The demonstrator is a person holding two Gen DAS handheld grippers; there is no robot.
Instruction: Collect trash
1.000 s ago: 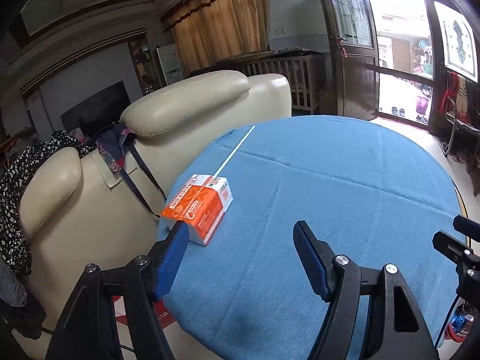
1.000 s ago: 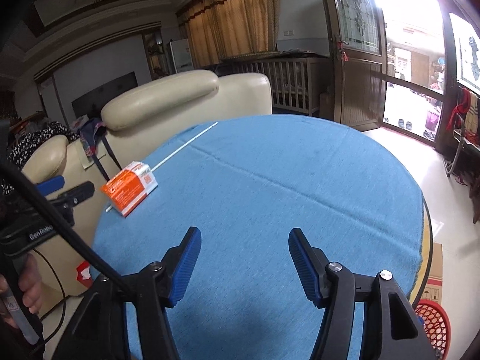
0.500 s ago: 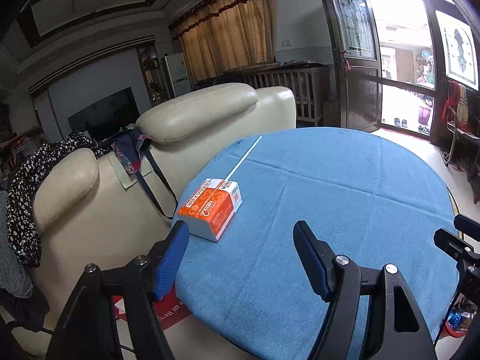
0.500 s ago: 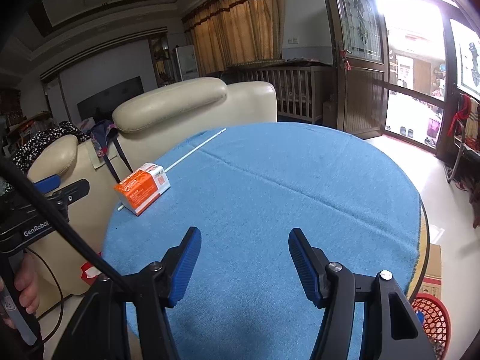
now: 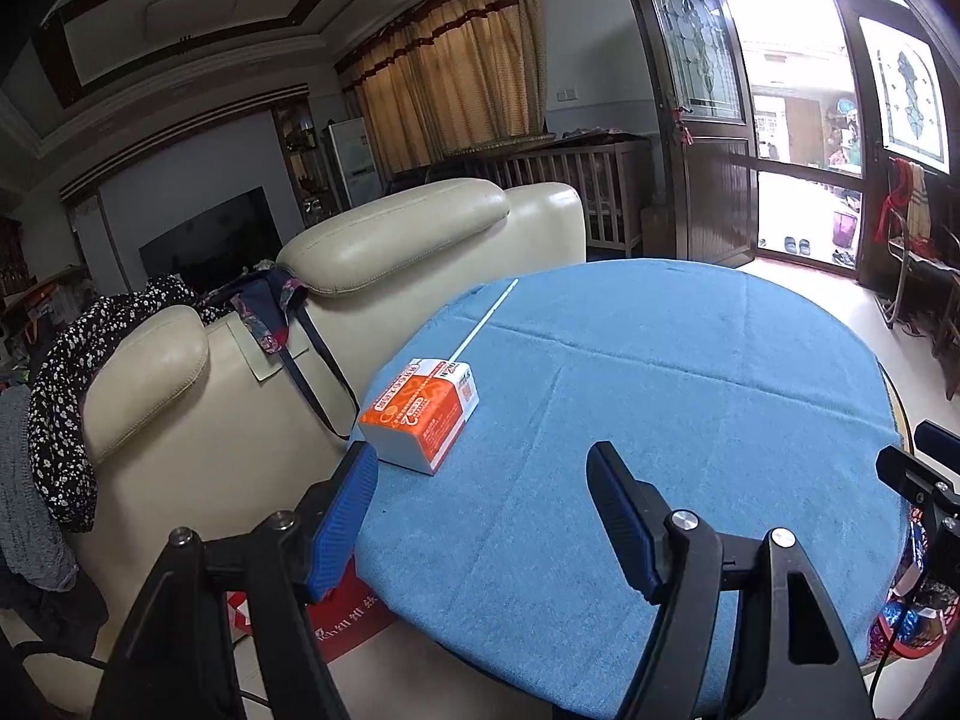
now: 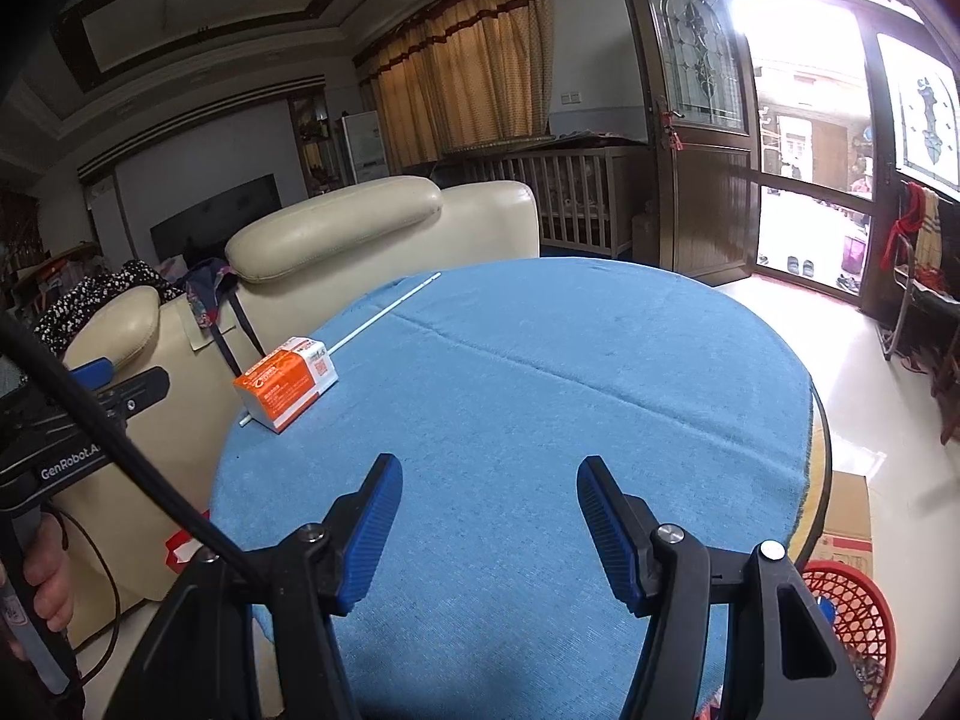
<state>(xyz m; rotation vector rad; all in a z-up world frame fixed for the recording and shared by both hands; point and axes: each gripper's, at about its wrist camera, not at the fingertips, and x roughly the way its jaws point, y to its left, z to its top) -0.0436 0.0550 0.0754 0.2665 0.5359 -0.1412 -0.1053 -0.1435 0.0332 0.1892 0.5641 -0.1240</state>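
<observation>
Red basket (image 6: 852,618) beside the table (image 6: 540,420) — contents unclear; both tongs gape.

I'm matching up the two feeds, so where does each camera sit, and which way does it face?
Left wrist: on the open left gripper, at the table's near-left edge, facing the orange box and sofa.
Right wrist: on the open right gripper, further right; the person's left hand shows.
Both share box, white stick, sofa.
</observation>
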